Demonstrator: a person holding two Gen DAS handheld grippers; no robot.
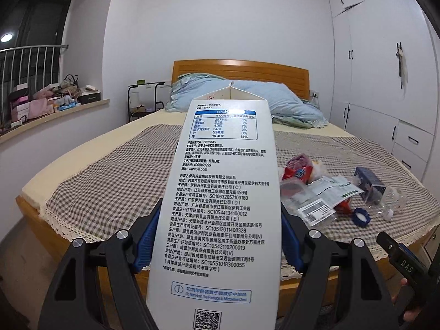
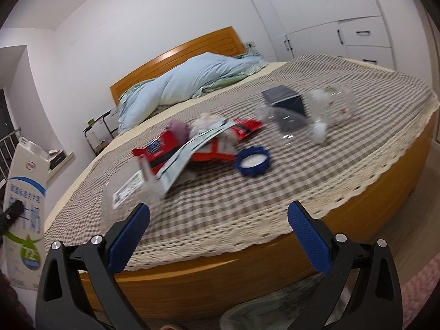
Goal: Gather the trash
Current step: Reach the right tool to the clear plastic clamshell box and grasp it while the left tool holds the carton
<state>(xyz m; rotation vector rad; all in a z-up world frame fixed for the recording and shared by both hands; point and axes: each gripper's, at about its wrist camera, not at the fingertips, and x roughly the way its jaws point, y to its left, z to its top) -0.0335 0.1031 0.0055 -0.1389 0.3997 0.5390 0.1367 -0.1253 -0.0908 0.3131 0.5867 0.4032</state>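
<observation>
My left gripper (image 1: pixel 220 236) is shut on a tall white milk carton (image 1: pixel 220 192), its blue pads pressing both sides; the printed back faces the camera. The same carton (image 2: pixel 24 206) shows at the left edge of the right wrist view. On the checked bedspread (image 1: pixel 110 178) lies a pile of trash: a red wrapper (image 2: pixel 209 143), a clear plastic box with a label (image 1: pixel 310 203), a blue lid (image 2: pixel 253 161), a dark blue small carton (image 2: pixel 286 104) and a clear bottle (image 2: pixel 330 110). My right gripper (image 2: pixel 218 233) stands open before the bed's edge, nothing between its fingers.
A blue duvet (image 1: pixel 247 96) is bunched at the wooden headboard (image 1: pixel 239 71). White wardrobes (image 1: pixel 385 68) line the right wall. A cluttered windowsill (image 1: pixel 55 101) and a small black rack (image 1: pixel 143 101) stand left. A clear bag (image 2: pixel 275 310) lies on the floor below the bed.
</observation>
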